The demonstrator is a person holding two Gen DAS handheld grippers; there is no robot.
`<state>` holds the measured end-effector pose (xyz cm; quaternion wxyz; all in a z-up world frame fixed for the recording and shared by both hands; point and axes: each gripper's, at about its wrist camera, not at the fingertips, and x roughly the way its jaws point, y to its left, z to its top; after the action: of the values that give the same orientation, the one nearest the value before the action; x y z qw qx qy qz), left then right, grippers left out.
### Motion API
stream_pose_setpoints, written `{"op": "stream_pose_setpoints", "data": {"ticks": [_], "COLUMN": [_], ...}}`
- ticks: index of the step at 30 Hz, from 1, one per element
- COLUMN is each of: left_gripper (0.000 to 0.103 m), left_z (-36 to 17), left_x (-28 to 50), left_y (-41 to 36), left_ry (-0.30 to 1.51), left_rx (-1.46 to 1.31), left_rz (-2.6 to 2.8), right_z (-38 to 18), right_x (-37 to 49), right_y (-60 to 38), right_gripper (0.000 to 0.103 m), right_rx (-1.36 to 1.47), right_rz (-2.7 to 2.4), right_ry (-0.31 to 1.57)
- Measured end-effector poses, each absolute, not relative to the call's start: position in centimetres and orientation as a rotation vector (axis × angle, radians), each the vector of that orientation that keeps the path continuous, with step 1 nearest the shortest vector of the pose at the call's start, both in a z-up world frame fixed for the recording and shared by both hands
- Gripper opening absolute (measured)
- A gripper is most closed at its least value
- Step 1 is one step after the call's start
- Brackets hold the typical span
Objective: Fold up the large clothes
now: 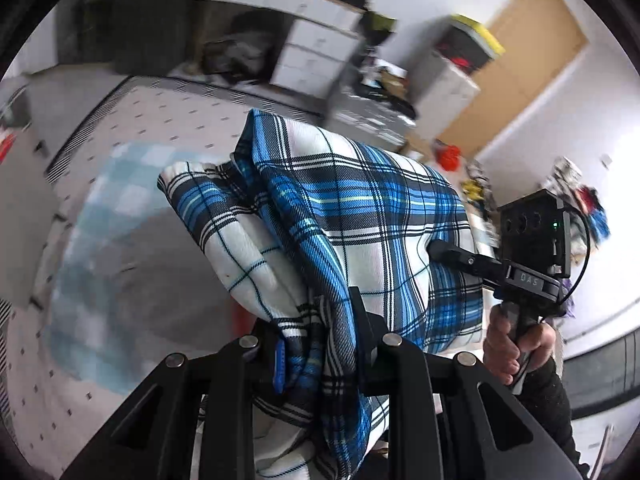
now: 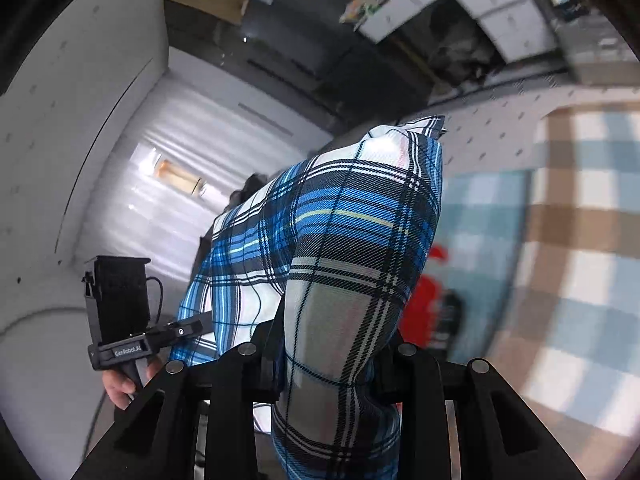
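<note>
Plaid garment (image 1: 360, 216) | we held it airborne, left gripper (image 1: 316, 344) and right gripper (image 2: 332, 356) both clamped on bunched cloth | risk: uneven tension could pull fabric free.

Work surface (image 1: 168, 120): pale, dotted with small dark marks, striped along its edge. On it, a light blue-and-white checked cloth (image 1: 120, 208), blurred; in the right wrist view its checks run blue, white and brown. Beyond: white drawer unit (image 1: 308, 56), dark cabinet (image 2: 304, 36), wooden door (image 1: 532, 48), grey bin with yellow lid (image 1: 460, 68).
</note>
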<state>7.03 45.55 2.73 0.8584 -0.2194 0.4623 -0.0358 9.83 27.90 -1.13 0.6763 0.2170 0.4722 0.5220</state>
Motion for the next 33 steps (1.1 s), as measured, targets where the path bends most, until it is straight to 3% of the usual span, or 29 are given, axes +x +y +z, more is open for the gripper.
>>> {"op": "stream_pose_setpoints", "data": {"ticks": [8, 12, 15, 19, 20, 27, 33], "left_gripper": [0.019, 0.032, 0.032, 0.032, 0.032, 0.033, 0.033], "left_z": [-8.6, -12.7, -11.9, -9.0, -8.3, -3.6, -7.0], "left_x": [9.1, 10.2, 10.2, 8.9, 8.5, 5.7, 9.8], "left_y": [53.2, 53.9, 53.6, 54.1, 54.6, 51.0, 48.0], "left_ry": [1.039, 1.018, 0.983, 0.937, 0.922, 0.821, 0.908], "left_rx": [-0.685, -0.749, -0.668, -0.6, -0.601, -0.545, -0.468], "left_rz": [-0.041, -0.099, -0.075, 0.053, 0.07, -0.028, -0.107], "right_z": [-10.8, -11.7, -11.0, -8.8, -8.4, -4.9, -1.8], "right_x": [10.1, 10.5, 9.6, 8.0, 7.4, 2.8, -2.7], "right_y": [36.7, 36.3, 36.6, 38.3, 38.3, 38.7, 39.3], "right_gripper": [0.03, 0.035, 0.045, 0.081, 0.086, 0.089, 0.09], "right_rx": [0.481, 0.444, 0.357, 0.205, 0.162, -0.159, -0.412], "right_rz": [1.124, 1.111, 1.1, 1.032, 1.019, 0.959, 0.965], "right_ry": [1.264, 1.246, 1.226, 1.17, 1.149, 0.961, 0.593]}}
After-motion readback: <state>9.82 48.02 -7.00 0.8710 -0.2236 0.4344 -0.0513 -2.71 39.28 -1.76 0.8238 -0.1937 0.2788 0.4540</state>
